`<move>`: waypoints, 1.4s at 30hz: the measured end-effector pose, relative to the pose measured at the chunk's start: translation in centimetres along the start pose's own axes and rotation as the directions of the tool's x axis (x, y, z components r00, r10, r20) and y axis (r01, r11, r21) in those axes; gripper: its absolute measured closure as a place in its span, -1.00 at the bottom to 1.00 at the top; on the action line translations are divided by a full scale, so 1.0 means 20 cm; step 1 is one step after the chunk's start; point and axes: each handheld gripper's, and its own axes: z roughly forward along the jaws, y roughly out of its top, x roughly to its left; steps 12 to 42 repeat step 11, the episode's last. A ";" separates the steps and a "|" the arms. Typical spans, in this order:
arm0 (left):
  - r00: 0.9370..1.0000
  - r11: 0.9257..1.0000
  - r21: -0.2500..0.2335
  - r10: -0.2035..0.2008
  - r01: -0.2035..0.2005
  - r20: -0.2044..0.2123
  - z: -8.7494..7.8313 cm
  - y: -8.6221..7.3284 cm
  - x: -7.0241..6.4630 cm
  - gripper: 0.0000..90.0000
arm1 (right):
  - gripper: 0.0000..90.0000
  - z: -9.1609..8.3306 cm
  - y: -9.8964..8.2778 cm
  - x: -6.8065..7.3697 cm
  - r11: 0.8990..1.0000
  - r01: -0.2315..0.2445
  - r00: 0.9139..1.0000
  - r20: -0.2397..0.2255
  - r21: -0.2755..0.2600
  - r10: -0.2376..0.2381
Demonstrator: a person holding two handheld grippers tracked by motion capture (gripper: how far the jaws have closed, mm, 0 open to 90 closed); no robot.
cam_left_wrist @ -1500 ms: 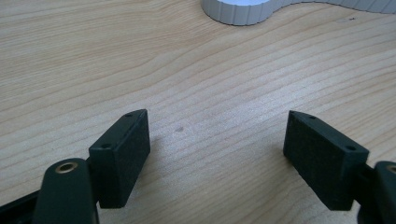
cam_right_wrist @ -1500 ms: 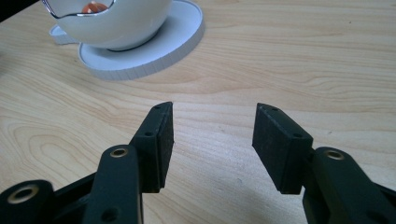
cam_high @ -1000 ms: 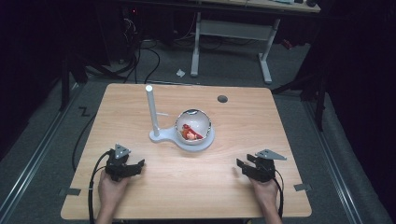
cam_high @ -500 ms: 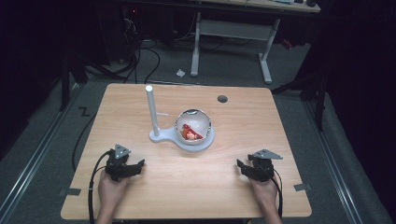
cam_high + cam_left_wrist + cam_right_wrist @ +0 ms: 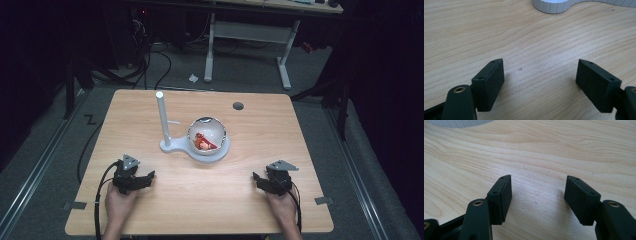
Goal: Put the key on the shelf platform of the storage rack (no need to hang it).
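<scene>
A white stand (image 5: pixel 172 146) with an upright post (image 5: pixel 162 116) and a clear globe (image 5: pixel 207 135) holding something red sits mid-table. My left gripper (image 5: pixel 148 178) rests near the front left of the table, open, with bare wood between its pads (image 5: pixel 489 82). The stand's white base (image 5: pixel 551 5) lies ahead of it. My right gripper (image 5: pixel 258 180) rests at the front right, also open with nothing between its fingers (image 5: pixel 500 196). Its jaws have just been opening. Both point toward the table's middle.
The wooden table (image 5: pixel 260 150) has a dark round hole (image 5: pixel 238 106) at the back right. Cables trail from both grippers off the front edge. A grey desk frame (image 5: pixel 250 35) and floor cables stand beyond the table. Bare wood lies between the grippers.
The right gripper's jaws stand slightly wider than before. Both hands stay where they were.
</scene>
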 end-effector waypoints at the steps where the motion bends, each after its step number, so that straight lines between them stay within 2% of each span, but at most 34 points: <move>1: 1.000 1.000 0.000 0.000 0.000 0.000 0.00 0.00 0.00 -0.49 | -0.15 0.00 0.00 0.00 1.000 0.001 1.000 0.000 0.000 -0.001; 42: 1.000 1.000 0.000 -0.001 0.001 0.000 0.00 0.00 0.00 -0.49 | -0.15 0.00 0.00 0.00 1.000 0.000 1.000 0.000 0.001 0.000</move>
